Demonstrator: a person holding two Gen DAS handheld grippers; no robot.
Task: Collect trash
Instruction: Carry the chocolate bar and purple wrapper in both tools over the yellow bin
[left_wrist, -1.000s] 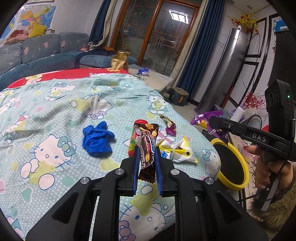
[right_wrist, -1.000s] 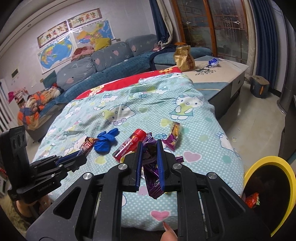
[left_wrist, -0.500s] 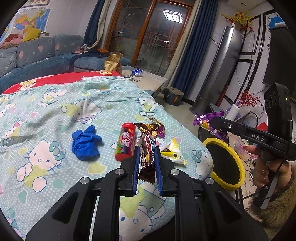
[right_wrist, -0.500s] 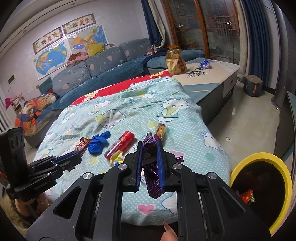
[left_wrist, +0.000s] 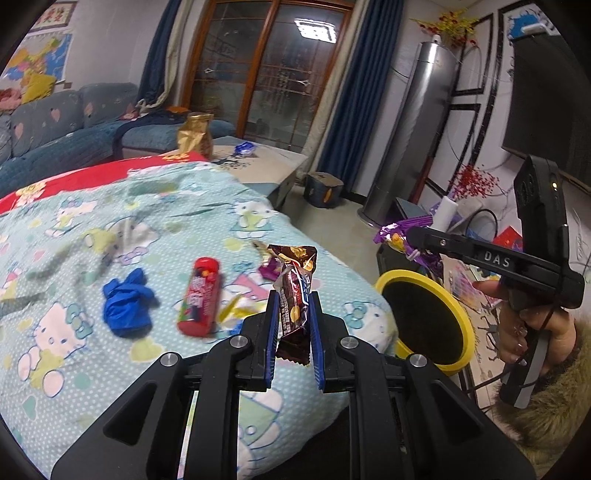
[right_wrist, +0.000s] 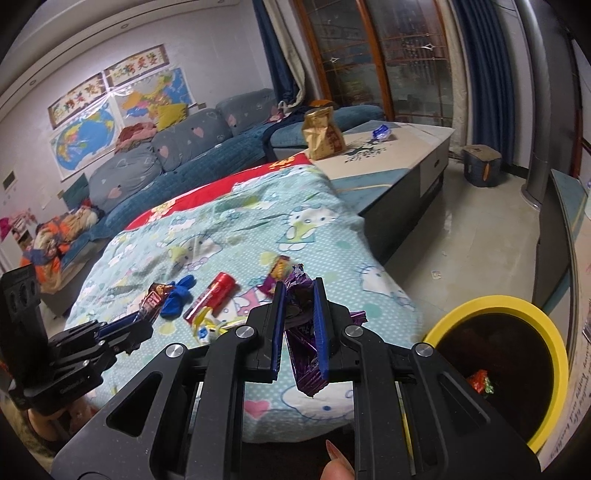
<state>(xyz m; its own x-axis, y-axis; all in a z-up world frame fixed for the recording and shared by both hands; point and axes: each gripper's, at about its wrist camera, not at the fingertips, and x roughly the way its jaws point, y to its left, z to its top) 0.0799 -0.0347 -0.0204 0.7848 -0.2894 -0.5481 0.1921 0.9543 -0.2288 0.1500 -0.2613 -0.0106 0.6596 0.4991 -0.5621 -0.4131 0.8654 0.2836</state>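
Left tool (left_wrist: 293, 314) is clamped on a brown wrapper (left_wrist: 295, 280) that stands upright between its blue pads, over the near edge of the bed (left_wrist: 92, 206). Right tool (right_wrist: 299, 314) is clamped on a purple wrapper (right_wrist: 306, 365), its crumpled tail hanging below the pads. In the left view the right tool sits at 3 o'clock, gripped by a hand (left_wrist: 532, 325), purple foil at its tip just above the bin (left_wrist: 458, 354). That yellow-rimmed bin stands on the floor beside the bed's corner, at 4 o'clock in the right view, with a red scrap (right_wrist: 480, 382) already inside. On the bed: a blue glove (left_wrist: 125, 302) at 9 o'clock, a red tube (left_wrist: 201, 295) just right of it, a yellow wrapper (right_wrist: 207, 325) near the tube's lower end, and a small purple-and-gold wrapper (right_wrist: 277, 275) beyond the tools.
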